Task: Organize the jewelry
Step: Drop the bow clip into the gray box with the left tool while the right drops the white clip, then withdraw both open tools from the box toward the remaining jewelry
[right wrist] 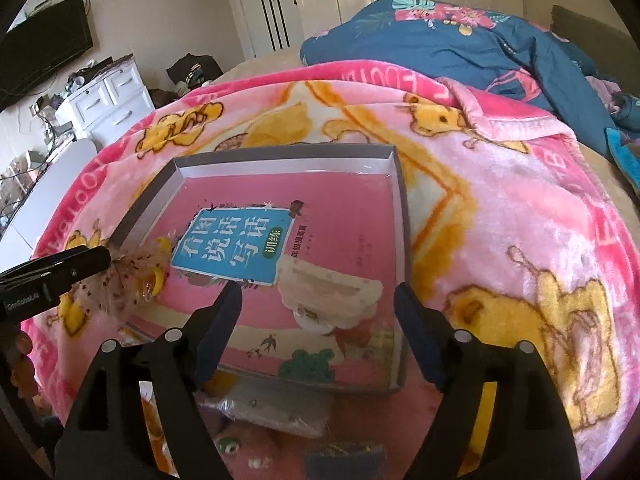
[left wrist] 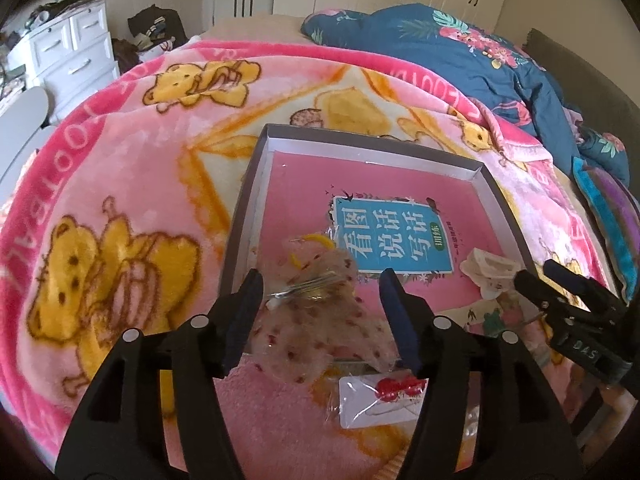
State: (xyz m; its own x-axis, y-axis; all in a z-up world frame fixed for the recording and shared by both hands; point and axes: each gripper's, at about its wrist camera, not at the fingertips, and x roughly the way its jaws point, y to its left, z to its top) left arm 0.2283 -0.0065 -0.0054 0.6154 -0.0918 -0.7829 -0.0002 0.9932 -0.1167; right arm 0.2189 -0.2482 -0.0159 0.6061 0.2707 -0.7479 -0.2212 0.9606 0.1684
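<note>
In the left wrist view, my left gripper [left wrist: 320, 300] is wide open above the mesh pouch [left wrist: 316, 320], which lies over the near edge of the grey box [left wrist: 256, 184]; I should push it fully inside. A carded red piece [left wrist: 396, 390] waits on the blanket [left wrist: 120, 200].

In the right wrist view, my right gripper [right wrist: 318, 304] also stands wide open, holding nothing, over the cream pouch [right wrist: 332, 292] in the box. The near wall may catch the fingers.

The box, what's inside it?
The box holds a pink book, a cream pouch and a dotted mesh bag. What the pouch holds is hidden.
</note>
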